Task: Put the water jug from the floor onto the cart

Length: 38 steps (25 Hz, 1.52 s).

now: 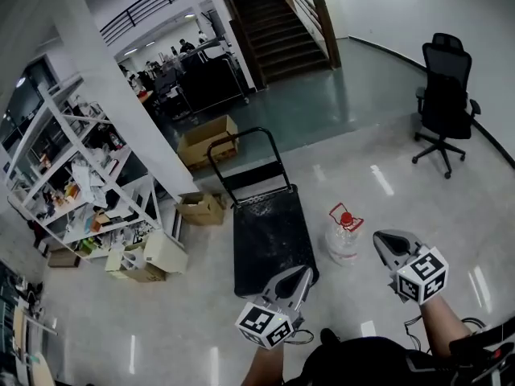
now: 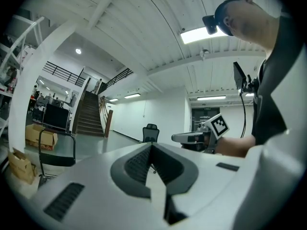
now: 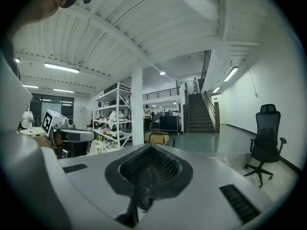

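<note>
Head view: water jug [image 1: 344, 238] is seen upright on the floor, just beside the right edge of the cart [image 1: 269, 236]. Left gripper [image 1: 303, 273] and right gripper [image 1: 381, 239] are both held closed, empty, short of it. Jug is probably best squeezed between both, low on the body, and lifted level.

No legible text, brand, number or sign in any view. The marker cube [image 1: 264, 324] on the left gripper [image 1: 302, 273] and its twin on the right gripper [image 1: 383, 240] carry only black-and-white square patterns, no characters. Cardboard boxes [image 1: 208, 139], upper centre-left: any print too small to read.
</note>
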Tool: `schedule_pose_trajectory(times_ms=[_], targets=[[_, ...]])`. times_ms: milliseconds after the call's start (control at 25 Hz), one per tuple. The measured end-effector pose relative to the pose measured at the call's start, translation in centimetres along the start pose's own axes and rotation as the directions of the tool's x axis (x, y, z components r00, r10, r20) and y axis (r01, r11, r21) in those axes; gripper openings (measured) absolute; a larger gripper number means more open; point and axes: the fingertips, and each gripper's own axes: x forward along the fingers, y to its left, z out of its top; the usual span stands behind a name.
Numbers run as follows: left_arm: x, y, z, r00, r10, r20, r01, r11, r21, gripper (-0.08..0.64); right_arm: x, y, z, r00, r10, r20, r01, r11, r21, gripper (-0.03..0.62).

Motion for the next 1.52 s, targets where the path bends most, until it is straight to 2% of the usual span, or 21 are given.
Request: schedule_pose_trajectory(times_ms=[280,480,800,960,1160,1360,1520], targets=[[2.1,9.5,0.7,1.0,0.0,-0.004,0.0,1.0,-0.012,-0.008,10.4,-1.1,2.1,1.0,0.012,-0.011,-0.012,1.0,0.019,-0.002],[4.2,12.9,0.7,1.0,0.008,0.0,-0.008,1.0,-0.015,-0.007,14.6,-3.6,2.6,1.0,0.005,-0.012,-0.005,1.0,0.014,0.0],[10.4,20.2,0.8,0.997,0.078,-0.031,-0.078,0.997,-0.024,-0.006,22.6,-9.2,2.3,1.0,0.028,0.0,-0.028,0.997,0.076,0.0],[15.7,23.6,0.5,0.993,0.1,-0.063,-0.101,0.994,-0.026,-0.007,26.0,-14.4,1.7,1.0,0.004,0.004,-0.004,0.998,0.059,0.002],[23.3,26.7,-1.6,0.99,0.075,-0.12,-0.078,0.997,-0.019,-0.007,29.0,-22.6,-0.7,0.999,-0.042,-0.005,0.042,0.992,0.117,0.021],[30.1,28.7,-4.2,0.983,0.061,-0.171,-0.07,0.996,-0.048,-0.007,32.1,-29.2,-3.7,0.997,-0.042,-0.065,0.052,0.986,0.157,0.071],[33.3,30.6,-7.6,0.969,0.041,-0.244,-0.068,0.992,-0.103,-0.008,34.6,-32.7,-7.9,0.984,-0.072,-0.163,0.106,0.973,0.206,0.104]])
